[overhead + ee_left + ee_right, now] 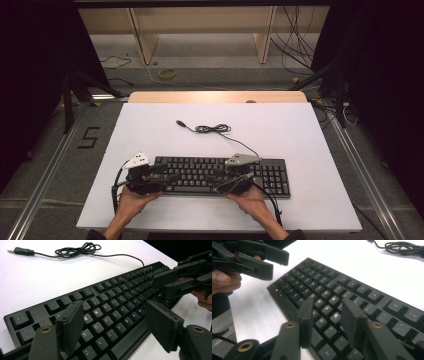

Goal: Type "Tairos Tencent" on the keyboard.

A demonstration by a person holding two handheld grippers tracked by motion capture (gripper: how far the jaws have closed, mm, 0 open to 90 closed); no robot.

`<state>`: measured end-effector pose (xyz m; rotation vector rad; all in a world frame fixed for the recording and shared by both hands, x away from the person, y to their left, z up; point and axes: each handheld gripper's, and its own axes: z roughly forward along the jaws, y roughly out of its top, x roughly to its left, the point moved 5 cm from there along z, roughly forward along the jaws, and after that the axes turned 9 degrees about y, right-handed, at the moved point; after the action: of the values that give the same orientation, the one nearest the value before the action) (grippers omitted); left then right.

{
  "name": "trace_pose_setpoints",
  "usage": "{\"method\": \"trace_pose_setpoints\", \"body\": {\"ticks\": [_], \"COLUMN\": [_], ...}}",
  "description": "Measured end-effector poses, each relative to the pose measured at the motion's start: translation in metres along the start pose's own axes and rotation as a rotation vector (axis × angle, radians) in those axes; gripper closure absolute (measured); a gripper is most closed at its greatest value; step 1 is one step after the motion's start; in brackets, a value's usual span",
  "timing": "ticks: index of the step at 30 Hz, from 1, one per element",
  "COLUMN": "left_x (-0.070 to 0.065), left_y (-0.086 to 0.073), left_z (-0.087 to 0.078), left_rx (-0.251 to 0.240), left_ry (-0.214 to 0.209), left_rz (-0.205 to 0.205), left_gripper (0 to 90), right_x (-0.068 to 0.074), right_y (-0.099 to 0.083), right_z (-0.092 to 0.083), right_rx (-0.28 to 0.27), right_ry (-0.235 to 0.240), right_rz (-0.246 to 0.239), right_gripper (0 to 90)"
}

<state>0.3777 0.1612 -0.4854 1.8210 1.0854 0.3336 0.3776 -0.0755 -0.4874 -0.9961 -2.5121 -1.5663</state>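
Observation:
A black keyboard [220, 175] [112, 305] [332, 290] lies along the near half of the white table top [280, 130]. Its thin black cable [212, 129] [77, 250] [404, 246] lies in a loose coil behind it and ends in a free USB plug [180, 122] [20, 250]. My left gripper [166, 174] [113, 312] is open, its jaws wide apart just above the keyboard's left letter keys. My right gripper [216, 175] [327, 307] is open with a narrower gap, low over the keys near the middle. The jaws point toward each other, each hand behind its gripper.
The white top rests on a wooden table whose far edge [217, 96] shows at the back. Bare white surface lies behind and to both sides of the keyboard. On the floor are metal rails [45, 175], a black "5" mark [89, 137], loose cables [300, 45] and a wooden shelf frame [200, 30].

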Motion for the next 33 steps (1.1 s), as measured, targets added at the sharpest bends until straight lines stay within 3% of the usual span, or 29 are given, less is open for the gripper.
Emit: {"method": "trace_pose_setpoints", "body": {"ticks": [10, 21, 33], "left_x": [-0.001, -0.004, -0.007], "left_y": [0.001, 0.005, 0.010], "left_z": [0.005, 0.011, 0.022], "left_rx": [0.013, 0.023, 0.050], "left_ry": [0.003, -0.005, -0.002], "left_rz": [0.005, 0.006, 0.031], "left_gripper": [31.6, 32.6, 35.9], "right_x": [-0.003, -0.005, -0.005], "right_y": [-0.003, -0.010, -0.011], "right_z": [-0.018, -0.039, -0.050], "right_rx": [-0.039, -0.067, -0.089], "right_ry": [-0.005, -0.024, -0.044], "right_rz": [0.000, -0.018, -0.025], "right_gripper": [48.6, 44.5, 39.1]}}
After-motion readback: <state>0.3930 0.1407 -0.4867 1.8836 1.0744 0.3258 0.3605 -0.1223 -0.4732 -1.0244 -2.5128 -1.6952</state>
